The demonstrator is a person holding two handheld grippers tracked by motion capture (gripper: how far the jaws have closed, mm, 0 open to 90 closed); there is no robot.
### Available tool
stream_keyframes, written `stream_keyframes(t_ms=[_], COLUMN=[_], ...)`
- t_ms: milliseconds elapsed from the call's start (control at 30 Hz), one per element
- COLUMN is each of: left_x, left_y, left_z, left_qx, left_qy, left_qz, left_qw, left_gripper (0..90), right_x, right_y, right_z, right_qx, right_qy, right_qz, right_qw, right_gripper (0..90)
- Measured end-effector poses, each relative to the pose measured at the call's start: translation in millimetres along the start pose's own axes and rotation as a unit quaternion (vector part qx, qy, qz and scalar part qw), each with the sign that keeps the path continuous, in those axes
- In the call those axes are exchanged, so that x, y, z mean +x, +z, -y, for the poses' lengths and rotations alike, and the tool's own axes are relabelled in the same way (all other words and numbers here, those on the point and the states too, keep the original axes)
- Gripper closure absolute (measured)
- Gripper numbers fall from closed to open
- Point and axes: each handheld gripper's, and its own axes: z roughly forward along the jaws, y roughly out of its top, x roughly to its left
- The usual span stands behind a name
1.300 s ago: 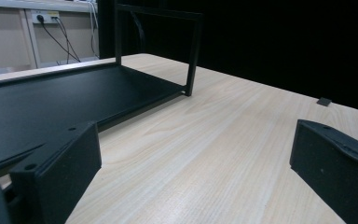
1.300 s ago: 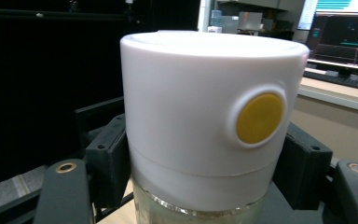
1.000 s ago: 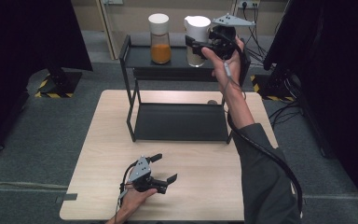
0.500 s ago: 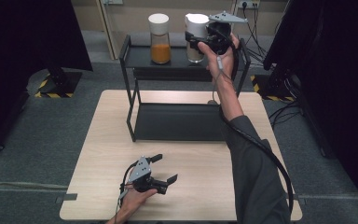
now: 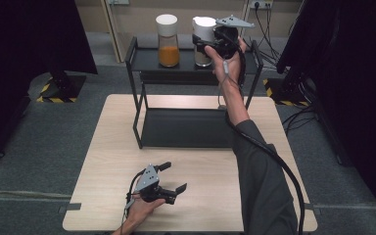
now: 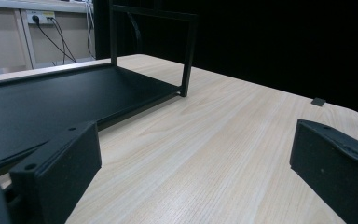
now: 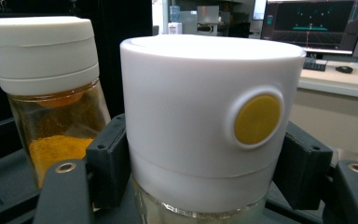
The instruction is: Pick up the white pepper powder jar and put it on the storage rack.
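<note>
The white-lidded jar (image 7: pixel 205 130) is cut off at the bottom edge of the right gripper view; its contents cannot be told, and the right gripper (image 5: pixel 214 45) partly hides it from above

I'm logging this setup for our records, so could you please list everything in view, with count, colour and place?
Table: one, light wood, centre of the floor.
Rack: one, black metal, two levels, at the table's far side.
Orange-filled jar: one, clear with a white lid, on the rack's top shelf, left.
White-lidded jar: one, white lid with a yellow dot, on the top shelf to the right of the other jar.
Wall sockets: white, with dark cables, on the far wall.
Right claw: one, black, jaws against that jar's sides.
Left claw: one, black, open, low over the table's near edge.
Person's right arm: dark sleeve, reaching to the rack.
</note>
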Motion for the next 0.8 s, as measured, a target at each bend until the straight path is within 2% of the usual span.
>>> stream_keyframes(t_ms=[400,467,533,567,667,800], left_x=[-0.6,-0.8,-1.1,-1.1,-0.8,-1.0], left_y=[0.4,0.5,0.6,0.6,0.7,0.6], left_z=[0.2,0.2,0.1,0.1,0.1,0.0], left_qx=[0.001,0.001,0.001,0.001,0.002,0.002], left_qy=[-0.001,0.0,0.001,0.001,0.001,0.001], left_qz=[0.0,0.0,0.001,0.001,0.001,0.0], left_qw=[1.0,1.0,1.0,1.0,1.0,1.0], left_gripper=[1.4,1.5,1.4,1.4,1.4,1.4], right_x=[0.9,1.3,2.8,2.2,1.3,2.4], right_y=[-1.8,-1.3,-2.4,-4.0,-6.6,-12.9], right_z=[6.9,4.8,5.8,7.5,7.0,5.6], right_qx=[-0.01,0.0,-0.004,-0.011,-0.009,-0.004], right_qy=[-0.006,-0.007,-0.011,-0.012,-0.005,-0.015], right_qz=[-0.001,0.001,0.007,0.006,0.006,0.009], right_qw=[0.9999,1.0,0.9999,0.9999,0.9999,0.9998], right_gripper=[30.0,22.2,20.3,16.9,5.3,1.6])
